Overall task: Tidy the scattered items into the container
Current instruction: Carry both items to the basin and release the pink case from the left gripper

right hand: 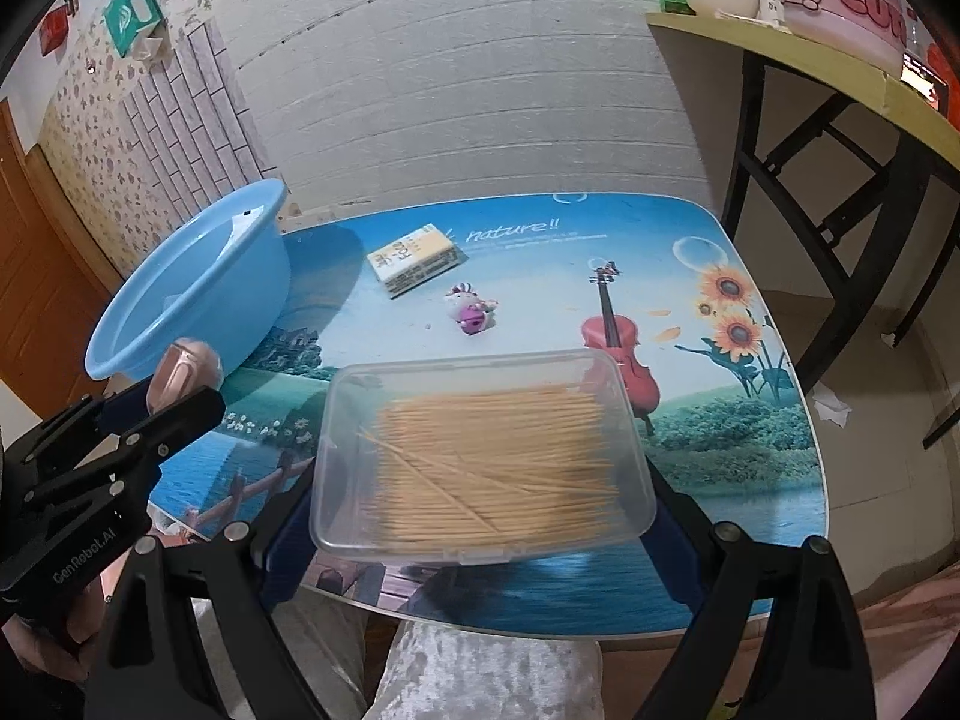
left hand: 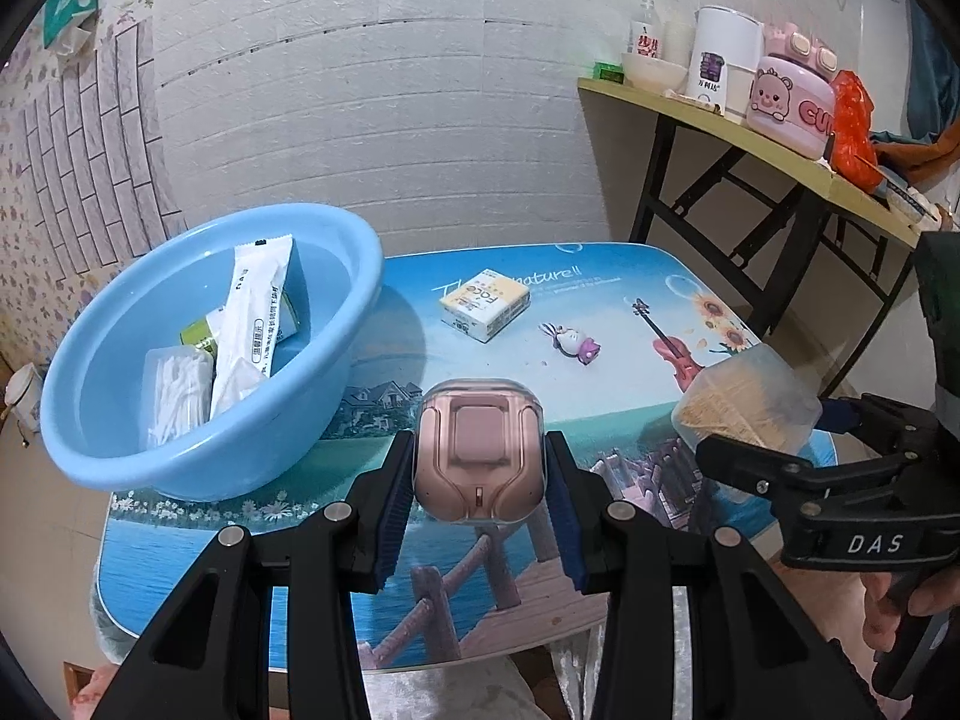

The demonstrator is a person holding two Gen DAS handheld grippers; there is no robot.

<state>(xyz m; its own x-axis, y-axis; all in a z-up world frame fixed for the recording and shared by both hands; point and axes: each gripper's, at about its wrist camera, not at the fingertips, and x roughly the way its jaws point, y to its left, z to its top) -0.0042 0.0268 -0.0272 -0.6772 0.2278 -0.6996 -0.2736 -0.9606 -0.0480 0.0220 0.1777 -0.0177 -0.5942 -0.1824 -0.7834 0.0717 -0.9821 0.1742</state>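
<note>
Left gripper [left hand: 479, 468] pinching a pink earbud case [left hand: 478, 456]; right gripper [right hand: 480, 480] clamped on a clear toothpick box [right hand: 480, 456], both above the counter [right hand: 690, 240]. Blue basin [left hand: 198, 360] at ten o'clock holds packets; tissue pack [right hand: 417, 267] and small toy [right hand: 471, 309] lie at twelve.

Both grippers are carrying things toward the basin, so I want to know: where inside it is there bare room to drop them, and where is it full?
The blue basin is crowded on its near-left side: cotton swab box, white sachet and green packet. Its far-right floor, between sachet and rim, is bare. On the table, the strip between basin and tissue pack is also free.
</note>
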